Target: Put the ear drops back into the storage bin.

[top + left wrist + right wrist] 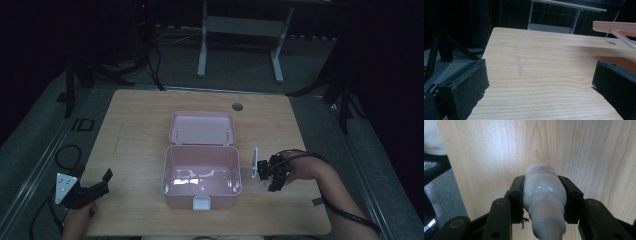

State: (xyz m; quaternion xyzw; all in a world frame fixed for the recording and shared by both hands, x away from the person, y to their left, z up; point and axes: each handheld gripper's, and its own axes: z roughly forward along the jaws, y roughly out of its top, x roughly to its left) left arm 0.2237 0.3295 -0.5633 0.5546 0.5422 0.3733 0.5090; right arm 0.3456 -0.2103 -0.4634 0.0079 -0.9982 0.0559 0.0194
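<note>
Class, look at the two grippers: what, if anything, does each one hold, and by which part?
The right gripper clamps a small white plastic bottle across its body, just beyond the ribbed cap. The left gripper holds nothing; its jaws stand apart above the wooden table.

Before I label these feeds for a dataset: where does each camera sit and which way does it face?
High view: above the person's side, looking forward and down on the table; both forearms enter below.
Left gripper view: rides the left tool, facing across bare wood between open jaws.
Right gripper view: rides the right tool, facing the tabletop, jaws clamping a white bottle.
Shared: the pink box appears in high and left views.
</note>
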